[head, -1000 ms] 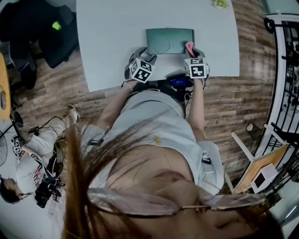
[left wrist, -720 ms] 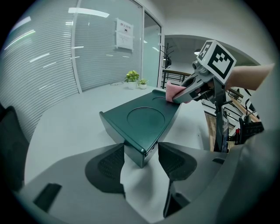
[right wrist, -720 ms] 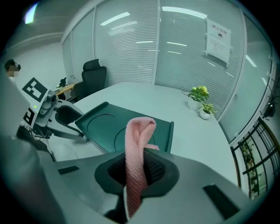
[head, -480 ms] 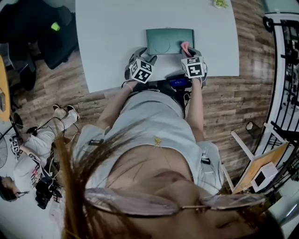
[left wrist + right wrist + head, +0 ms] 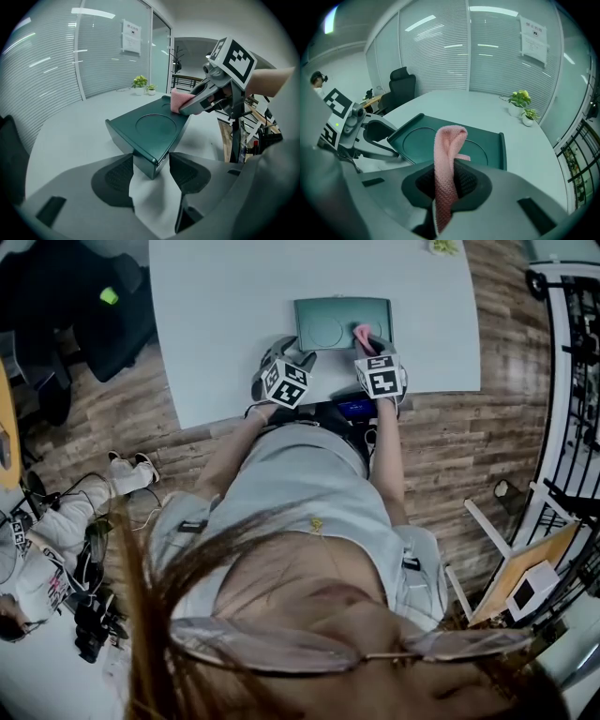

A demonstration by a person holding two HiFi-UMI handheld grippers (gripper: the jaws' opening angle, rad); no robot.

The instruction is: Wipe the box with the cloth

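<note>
While the left gripper [image 5: 151,171] jaws clamp the box's [image 5: 333,322] near corner at the table's [image 5: 234,296] near edge, the right gripper [image 5: 449,187] jaws pinch the cloth [image 5: 447,159] on its top.

Head view looks steeply down; both gripper views look closely across the shared box [image 5: 152,129].

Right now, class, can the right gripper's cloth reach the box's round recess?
Probably yes: the right gripper holds the cloth at the top of the box, with nothing between it and the recess.

Nothing legible; print on the wall notice [image 5: 131,36] seems too small.
</note>
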